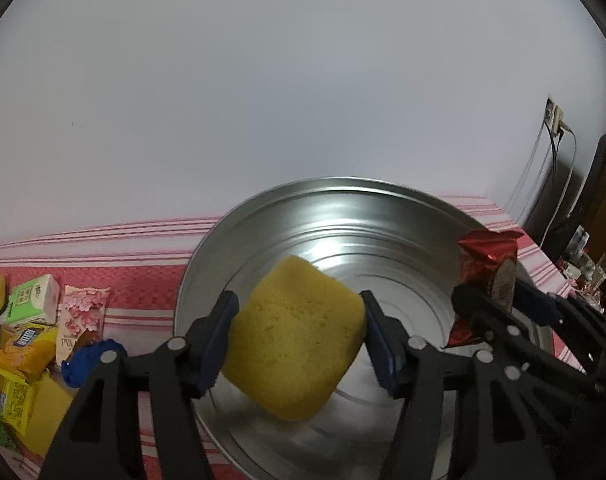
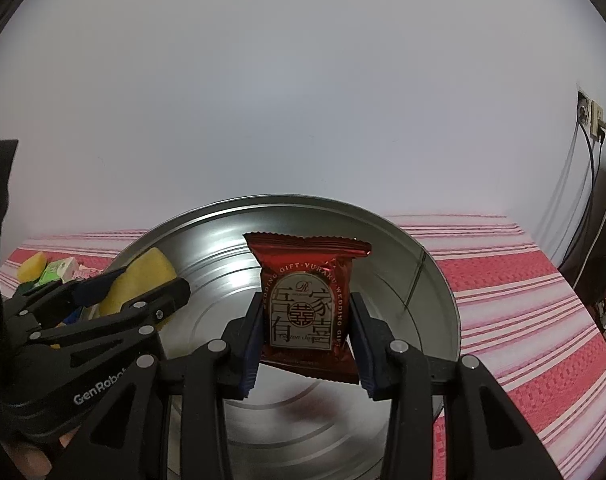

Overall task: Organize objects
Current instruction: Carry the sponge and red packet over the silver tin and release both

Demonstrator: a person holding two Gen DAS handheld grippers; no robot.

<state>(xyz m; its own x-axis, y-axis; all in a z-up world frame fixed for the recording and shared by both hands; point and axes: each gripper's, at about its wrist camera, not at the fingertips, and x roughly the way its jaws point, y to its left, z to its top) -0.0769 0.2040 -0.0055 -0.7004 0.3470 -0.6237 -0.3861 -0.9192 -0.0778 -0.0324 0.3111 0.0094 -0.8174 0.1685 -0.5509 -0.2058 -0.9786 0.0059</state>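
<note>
left wrist view: the left gripper [image 1: 299, 334] hangs over the steel basin [image 1: 263, 216], the yellow sponge [image 1: 297, 340] tilted between its jaws; whether the pads press it i cannot tell. right wrist view: the right gripper [image 2: 306, 340] clamps the red snack packet [image 2: 309, 300] upright above that basin [image 2: 443, 292].

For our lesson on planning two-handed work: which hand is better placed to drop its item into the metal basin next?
Probably the left: the left gripper has the yellow sponge tilted above the basin's middle. The right gripper clamps the red packet nearer the rim.
</note>
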